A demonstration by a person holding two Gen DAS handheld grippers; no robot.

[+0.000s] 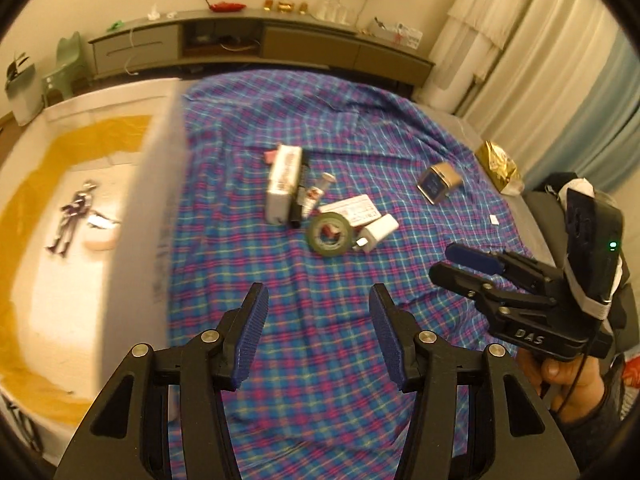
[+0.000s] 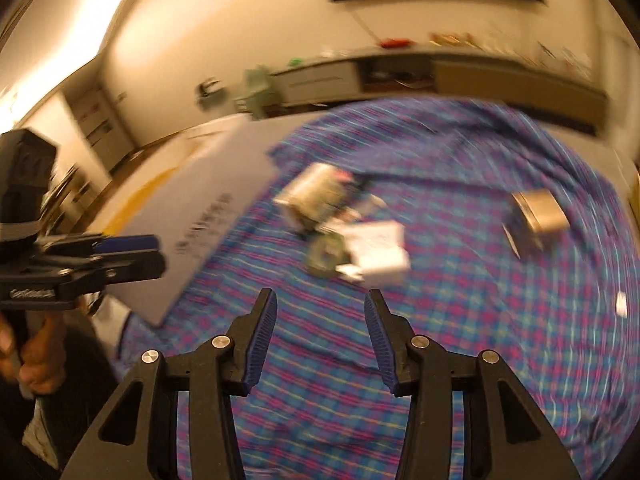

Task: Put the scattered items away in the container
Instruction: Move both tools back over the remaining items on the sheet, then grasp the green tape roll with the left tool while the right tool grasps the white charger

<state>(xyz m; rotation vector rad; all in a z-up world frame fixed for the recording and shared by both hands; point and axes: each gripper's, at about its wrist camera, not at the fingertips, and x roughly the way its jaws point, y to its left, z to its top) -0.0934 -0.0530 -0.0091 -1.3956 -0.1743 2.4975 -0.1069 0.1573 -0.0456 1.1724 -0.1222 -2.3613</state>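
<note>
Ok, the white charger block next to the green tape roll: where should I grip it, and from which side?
Grip the white charger block across its two long flat sides, coming down from above. It lies flat on the plaid sheet, its plug end close to the green tape roll, so the far half looks clearer. The left gripper is open and empty.

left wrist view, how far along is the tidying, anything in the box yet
Partly done: the box already holds a small figure and a pale item beside it. Nothing is in hand; the left gripper and right gripper are both open and empty. Left on the plaid sheet: white carton, tape roll, white charger, brown box.
</note>
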